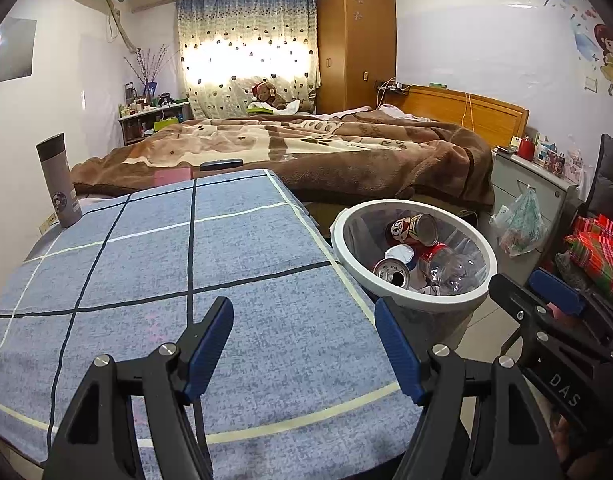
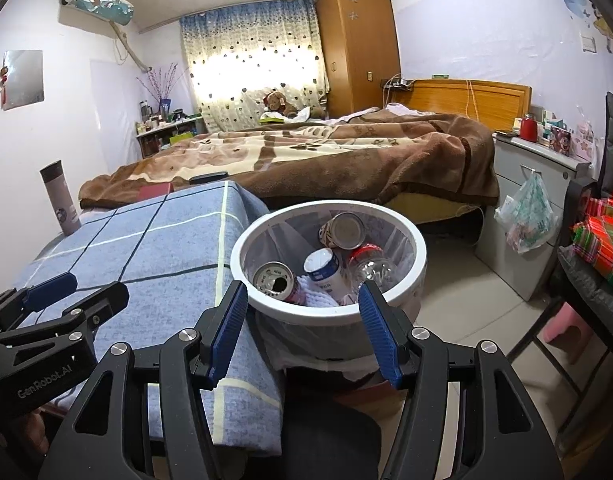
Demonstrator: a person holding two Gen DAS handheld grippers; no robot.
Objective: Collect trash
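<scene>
A white trash bin [image 1: 348, 216] with a clear liner stands on the floor beside the table; it also shows in the right wrist view [image 2: 330, 314]. Inside lie an open can [image 2: 273, 280], a second can [image 2: 345, 230], a white bottle [image 2: 324, 270] and a clear plastic bottle [image 2: 372, 268]. My left gripper [image 1: 304, 312] is open and empty over the blue checked tablecloth [image 1: 154, 264]. My right gripper [image 2: 302, 294] is open and empty, just in front of the bin's near rim. Each gripper shows at the edge of the other's view.
A grey thermos [image 1: 58, 180] stands at the table's far left corner. A bed with a brown blanket [image 1: 306, 148] lies behind. A grey cabinet with a hanging plastic bag [image 2: 528, 212] and a chair with red checked cloth [image 2: 600, 236] are at the right.
</scene>
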